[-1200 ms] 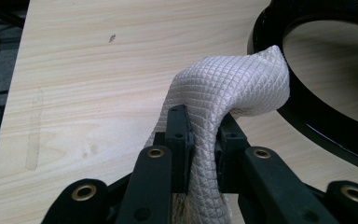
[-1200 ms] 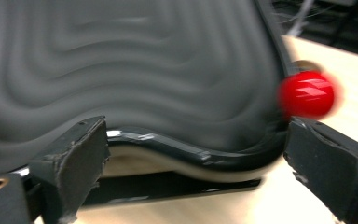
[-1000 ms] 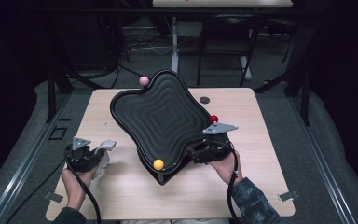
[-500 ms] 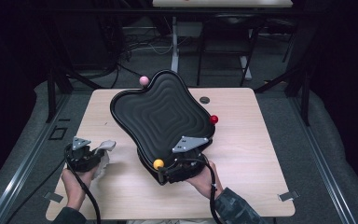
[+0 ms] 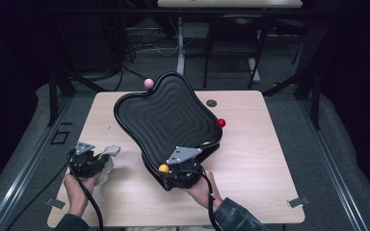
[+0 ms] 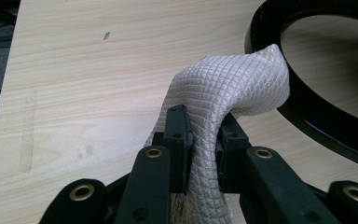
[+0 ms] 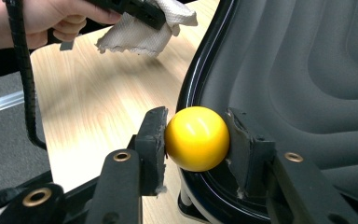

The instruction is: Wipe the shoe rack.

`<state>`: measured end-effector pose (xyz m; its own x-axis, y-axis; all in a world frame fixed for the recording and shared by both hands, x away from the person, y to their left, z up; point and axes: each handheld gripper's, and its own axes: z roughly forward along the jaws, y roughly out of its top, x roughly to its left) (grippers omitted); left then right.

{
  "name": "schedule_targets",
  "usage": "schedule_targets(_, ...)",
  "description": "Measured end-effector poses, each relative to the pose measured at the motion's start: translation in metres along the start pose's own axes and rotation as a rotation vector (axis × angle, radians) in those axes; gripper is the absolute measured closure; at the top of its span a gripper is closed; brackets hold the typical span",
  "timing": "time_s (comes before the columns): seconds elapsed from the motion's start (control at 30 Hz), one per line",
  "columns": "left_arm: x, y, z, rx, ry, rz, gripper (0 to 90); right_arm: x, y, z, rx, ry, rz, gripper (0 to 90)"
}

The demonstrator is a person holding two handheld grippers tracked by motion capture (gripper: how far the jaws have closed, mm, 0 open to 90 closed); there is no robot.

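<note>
My right claw is closed on the yellow ball, one jaw on each side at mid-height. The ball sits at the near rim of the black tray, at the tray's lowest corner in the high view. To keep this hold secure, I judge that the jaws should stay centred on the ball's widest line; any slip up or down could squirt it out. I would lift straight away from the rim so that the jaws do not drag on it.

My left claw grips the white cloth, which hangs above the counter just beside the tray's edge.

Farther off, a red ball and a pink ball sit at the tray's rim.
</note>
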<state>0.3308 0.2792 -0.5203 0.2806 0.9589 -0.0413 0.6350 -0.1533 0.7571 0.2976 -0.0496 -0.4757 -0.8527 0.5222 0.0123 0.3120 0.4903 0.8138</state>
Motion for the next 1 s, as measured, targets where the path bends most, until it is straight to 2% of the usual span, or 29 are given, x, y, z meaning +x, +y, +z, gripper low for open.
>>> schedule_targets(0.27,0.000,0.001,0.001,-0.004,-0.006,0.000,77.8,-0.009,-0.008,-0.011,0.001,0.000,0.001,59.7)
schedule_targets(0.53,0.000,0.003,0.003,0.000,-0.012,0.004,77.8,-0.019,-0.016,-0.024,0.015,-0.013,0.029,59.6)
schedule_targets(1.0,-0.001,0.005,0.005,0.004,-0.018,0.008,77.8,-0.033,-0.029,-0.044,0.026,-0.061,0.066,59.5)
